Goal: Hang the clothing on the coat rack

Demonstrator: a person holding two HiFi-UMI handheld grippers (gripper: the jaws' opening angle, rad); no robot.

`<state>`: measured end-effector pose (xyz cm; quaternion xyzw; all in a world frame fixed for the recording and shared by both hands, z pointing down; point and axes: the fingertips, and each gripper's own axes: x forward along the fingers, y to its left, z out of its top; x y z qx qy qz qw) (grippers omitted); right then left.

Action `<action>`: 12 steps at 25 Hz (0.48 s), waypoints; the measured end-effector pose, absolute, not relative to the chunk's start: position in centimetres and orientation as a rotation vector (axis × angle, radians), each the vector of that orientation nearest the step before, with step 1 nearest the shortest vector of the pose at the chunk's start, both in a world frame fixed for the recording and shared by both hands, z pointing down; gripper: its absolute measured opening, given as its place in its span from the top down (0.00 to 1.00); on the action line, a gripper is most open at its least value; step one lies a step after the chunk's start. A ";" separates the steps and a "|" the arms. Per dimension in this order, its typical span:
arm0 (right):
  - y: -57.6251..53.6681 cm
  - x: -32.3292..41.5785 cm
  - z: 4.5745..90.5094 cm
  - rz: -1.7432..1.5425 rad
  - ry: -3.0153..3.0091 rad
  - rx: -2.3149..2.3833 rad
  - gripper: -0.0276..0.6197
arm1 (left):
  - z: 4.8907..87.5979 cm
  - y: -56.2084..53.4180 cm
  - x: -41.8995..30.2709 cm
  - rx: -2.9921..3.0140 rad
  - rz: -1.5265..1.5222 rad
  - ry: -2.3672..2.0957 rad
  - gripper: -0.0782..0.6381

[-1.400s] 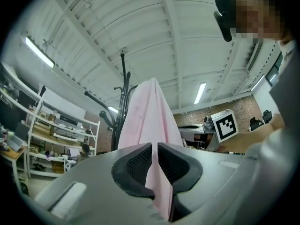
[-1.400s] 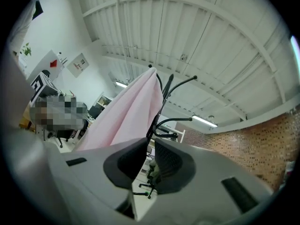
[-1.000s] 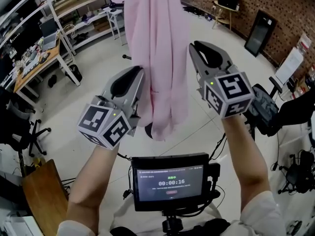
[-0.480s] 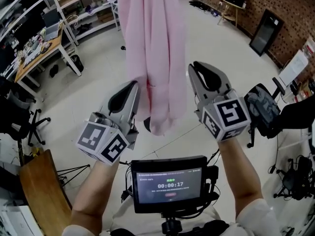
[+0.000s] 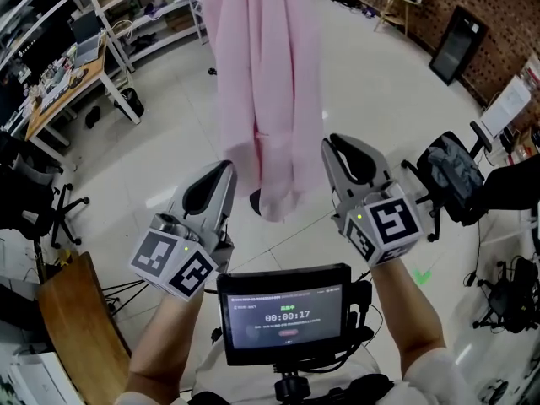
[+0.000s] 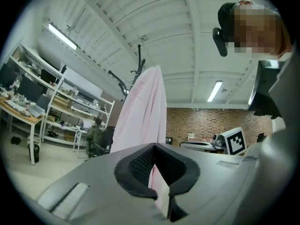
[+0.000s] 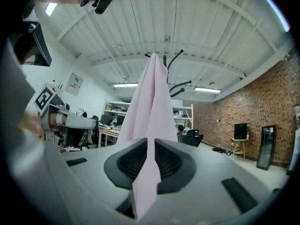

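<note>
Brought both grippers down the pink clothing (image 5: 266, 83) since a second ago, nearer the screen (image 5: 287, 315) in the head view; kept the garment on the coat rack (image 6: 139, 64), top draped over the pole among the curved hooks, hem hanging loose above the pale floor (image 5: 169, 150). Holding the left gripper (image 5: 225, 170) level against the garment's left edge, not far above the hem; jaws pressed together at the tips, with a thin strip of pink fabric caught in the slit between the black pads (image 6: 139, 165). Holding the right gripper (image 5: 333, 148) level at the right edge, at about the same height; jaws closed on a thicker fold, pinched from both sides between the pads and trailing back toward that gripper's camera. Showing the marker cubes (image 5: 173, 264) face-up to the head camera, one behind each pair of jaws. Standing amid a desk (image 5: 63, 99) and shelving (image 5: 135, 11) off to the left, a brick wall (image 5: 506, 15) to the far right and a black chair (image 5: 451, 180) just right of the right gripper.
</note>
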<state>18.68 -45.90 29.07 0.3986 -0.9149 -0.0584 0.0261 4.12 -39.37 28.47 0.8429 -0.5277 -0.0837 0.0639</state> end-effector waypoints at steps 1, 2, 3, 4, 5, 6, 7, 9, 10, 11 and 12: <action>-45.5 18.7 29.4 -0.169 -2.824 1.238 0.86 | 28.8 -39.0 4.0 2.541 -0.248 -1.587 0.88; -45.1 18.7 29.7 -0.154 -2.818 1.246 0.86 | 29.1 -38.7 3.9 2.536 -0.242 -1.579 0.88; -44.7 18.6 30.0 -0.136 -2.813 1.254 0.86 | 29.4 -38.3 3.7 2.531 -0.235 -1.569 0.88; -44.3 18.6 30.3 -0.119 -2.807 1.262 0.86 | 29.8 -37.8 3.6 2.527 -0.228 -1.556 0.88; -43.8 18.5 30.6 -0.105 -2.801 1.270 0.86 | 30.2 -37.3 3.6 2.523 -0.221 -1.541 0.88; -43.2 18.4 30.8 -0.095 -2.796 1.278 0.86 | 30.5 -36.8 3.6 2.520 -0.215 -1.524 0.88; -42.8 18.4 31.0 -0.085 -2.792 1.285 0.86 | 30.8 -36.3 3.7 2.518 -0.210 -1.508 0.89; -41.9 18.4 31.4 -0.066 -2.786 1.296 0.86 | 31.5 -35.4 3.8 2.516 -0.194 -1.486 0.89; -41.4 18.3 31.6 -0.056 -2.784 1.300 0.86 | 31.8 -34.9 4.0 2.517 -0.180 -1.480 0.88; -41.0 18.3 31.8 -0.048 -2.782 1.301 0.86 | 32.1 -34.4 4.1 2.519 -0.165 -1.474 0.88; -40.5 18.2 32.0 -0.044 -2.780 1.301 0.86 | 32.4 -33.9 4.1 2.522 -0.153 -1.465 0.88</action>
